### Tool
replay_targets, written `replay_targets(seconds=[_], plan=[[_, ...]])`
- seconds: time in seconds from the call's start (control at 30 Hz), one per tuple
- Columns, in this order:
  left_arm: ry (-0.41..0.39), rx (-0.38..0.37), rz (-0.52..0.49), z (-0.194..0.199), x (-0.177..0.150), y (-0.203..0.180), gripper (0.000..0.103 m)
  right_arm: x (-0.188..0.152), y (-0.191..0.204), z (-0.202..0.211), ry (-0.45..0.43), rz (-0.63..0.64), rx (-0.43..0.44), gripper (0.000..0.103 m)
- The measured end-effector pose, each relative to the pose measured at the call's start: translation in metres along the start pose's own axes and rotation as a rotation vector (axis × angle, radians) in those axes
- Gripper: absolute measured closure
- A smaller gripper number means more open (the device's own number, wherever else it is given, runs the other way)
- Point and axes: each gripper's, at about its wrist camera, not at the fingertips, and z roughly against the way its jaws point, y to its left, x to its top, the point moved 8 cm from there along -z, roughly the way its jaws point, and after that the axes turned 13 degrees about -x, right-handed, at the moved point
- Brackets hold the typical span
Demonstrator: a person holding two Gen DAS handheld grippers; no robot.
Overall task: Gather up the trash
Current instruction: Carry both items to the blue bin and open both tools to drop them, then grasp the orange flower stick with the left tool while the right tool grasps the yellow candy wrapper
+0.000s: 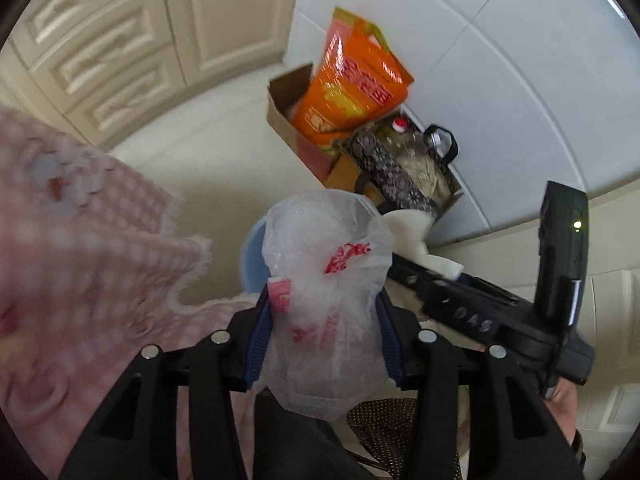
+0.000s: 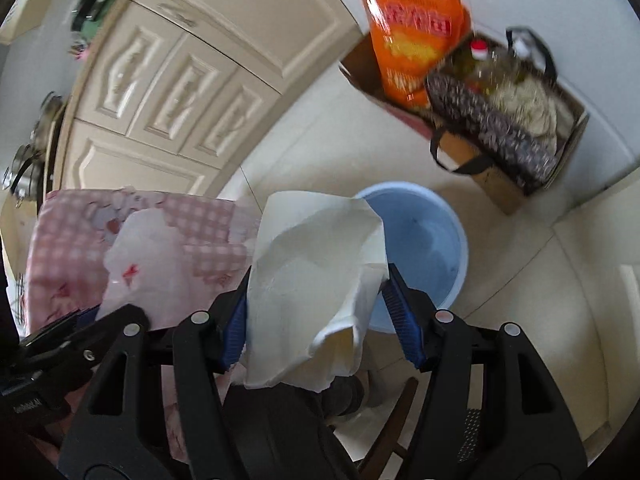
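Note:
My left gripper is shut on a crumpled clear plastic bag with red print, held above the floor. My right gripper is shut on a crumpled white paper napkin. A light blue bin stands on the floor just beyond and right of the napkin; in the left wrist view only its rim shows behind the bag. The right gripper's body reaches in from the right of the left wrist view. The left gripper with its bag shows at the lower left of the right wrist view.
A pink checked cloth covers a surface at the left. A cardboard box by the white wall holds an orange packet, a patterned bag and an oil bottle. Cream cabinet doors stand behind.

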Motion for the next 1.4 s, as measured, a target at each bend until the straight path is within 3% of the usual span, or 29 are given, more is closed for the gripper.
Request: replay_targets(seconds=[0.1, 0.17, 0.3, 0.47, 0.97, 1.27, 1.4], plan=[[0.044, 0.035, 0.0, -0.025, 0.008, 0.01, 0.049, 0.004, -0.006, -0.017, 0.022, -0.038, -0.016, 0.012], [0.091, 0.055, 0.007, -0.041, 0.013, 0.019, 0.04, 0.004, -0.013, -0.025, 0.039, -0.073, -0.029, 0.011], [0.102, 0.07, 0.018, -0.05, 0.017, 0.026, 0.025, 0.005, -0.019, -0.022, 0.024, -0.095, -0.046, 0.011], [0.075, 0.098, 0.014, -0.04, 0.02, 0.027, 0.021, 0.008, -0.027, -0.003, -0.025, -0.111, -0.078, 0.01], [-0.224, 0.06, -0.131, 0.09, 0.009, -0.036, 0.02, 0.003, -0.002, 0.105, -0.228, -0.079, -0.112, 0.009], [-0.434, 0.018, -0.155, 0.198, -0.028, -0.044, 0.017, -0.014, 0.063, 0.189, -0.382, 0.026, -0.087, 0.009], [-0.532, 0.012, -0.14, 0.245, -0.052, -0.042, 0.015, -0.029, 0.111, 0.228, -0.47, 0.116, -0.064, 0.009]])
